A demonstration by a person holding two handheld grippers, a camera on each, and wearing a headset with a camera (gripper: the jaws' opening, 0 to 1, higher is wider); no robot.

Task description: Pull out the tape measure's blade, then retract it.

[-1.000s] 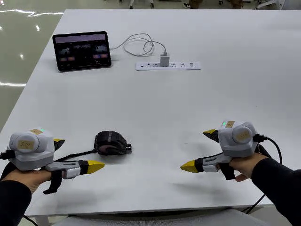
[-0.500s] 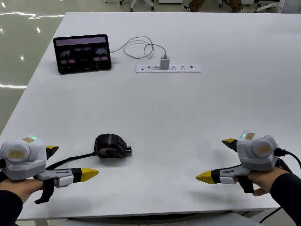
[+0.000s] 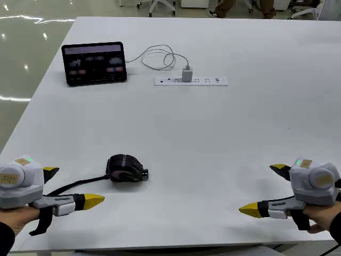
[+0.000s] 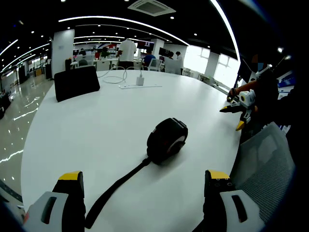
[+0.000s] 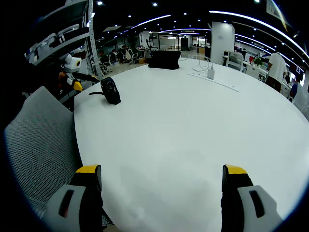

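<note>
A black tape measure [image 3: 125, 168] lies on the white table [image 3: 202, 128], its black wrist strap [image 3: 74, 184] trailing left toward my left gripper [image 3: 73, 185]. That gripper is open at the table's front left corner, a short way from the tape measure [image 4: 166, 139], whose strap [image 4: 118, 186] runs between the jaws in the left gripper view. My right gripper [image 3: 265, 189] is open near the front right edge, with nothing between its yellow-tipped fingers [image 5: 89, 170]. The tape measure [image 5: 110, 90] appears far off in the right gripper view.
A dark tablet [image 3: 94, 63] stands at the back left. A white power strip [image 3: 191, 81] with a charger and looped cable [image 3: 157, 56] lies at the back middle. A grey mesh chair [image 5: 38, 150] sits by the front edge.
Both grippers have drawn back toward the front edge and apart, the left further left, the right further right. The tape measure has stayed put.
</note>
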